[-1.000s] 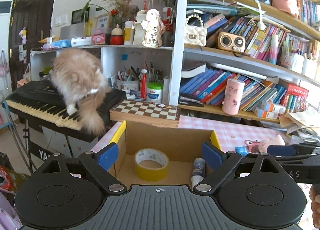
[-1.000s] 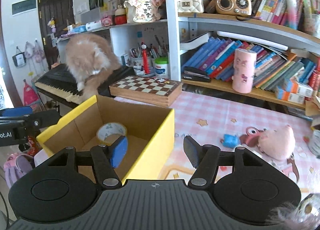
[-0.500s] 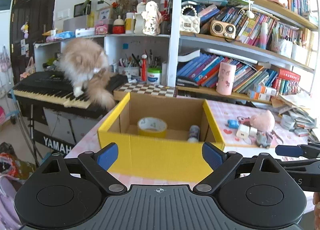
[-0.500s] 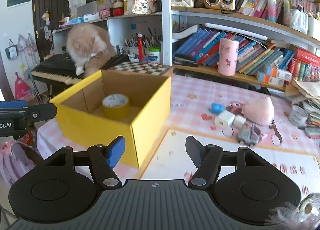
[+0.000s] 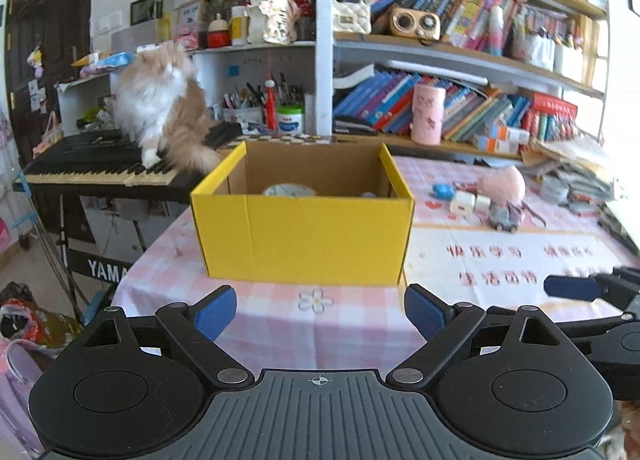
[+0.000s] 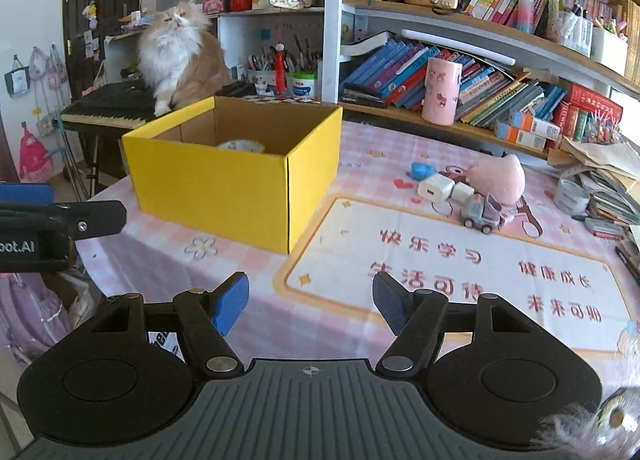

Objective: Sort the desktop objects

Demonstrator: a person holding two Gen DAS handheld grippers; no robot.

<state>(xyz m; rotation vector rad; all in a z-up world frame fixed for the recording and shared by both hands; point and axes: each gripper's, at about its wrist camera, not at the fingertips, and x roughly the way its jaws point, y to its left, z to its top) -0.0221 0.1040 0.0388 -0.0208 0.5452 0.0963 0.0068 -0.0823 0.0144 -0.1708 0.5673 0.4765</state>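
Note:
A yellow cardboard box [image 5: 304, 236] [image 6: 224, 188] stands open-topped on the pink checked tablecloth, with a tape roll [image 5: 290, 191] [image 6: 240, 145] showing over its rim. To its right lie a pink plush [image 6: 498, 178], a white charger cube [image 6: 434, 188], a small blue item [image 6: 420, 170] and a grey toy truck [image 6: 482, 212]. My left gripper [image 5: 320, 310] hangs open in front of the box, well short of it, with nothing between its pads. My right gripper [image 6: 310, 300] is open and empty over the printed mat, right of the box's corner.
A fluffy cat [image 5: 160, 112] sits on a black keyboard [image 5: 92, 168] left of the table, just behind the box. Crowded bookshelves [image 6: 460, 72] run along the back. Papers and a small tin [image 6: 572, 196] pile at the right edge. The printed mat [image 6: 460, 272] lies flat.
Both grippers have drawn back from above the box and sunk a little, so the box now stands farther off. The cat has raised its head and sat up.

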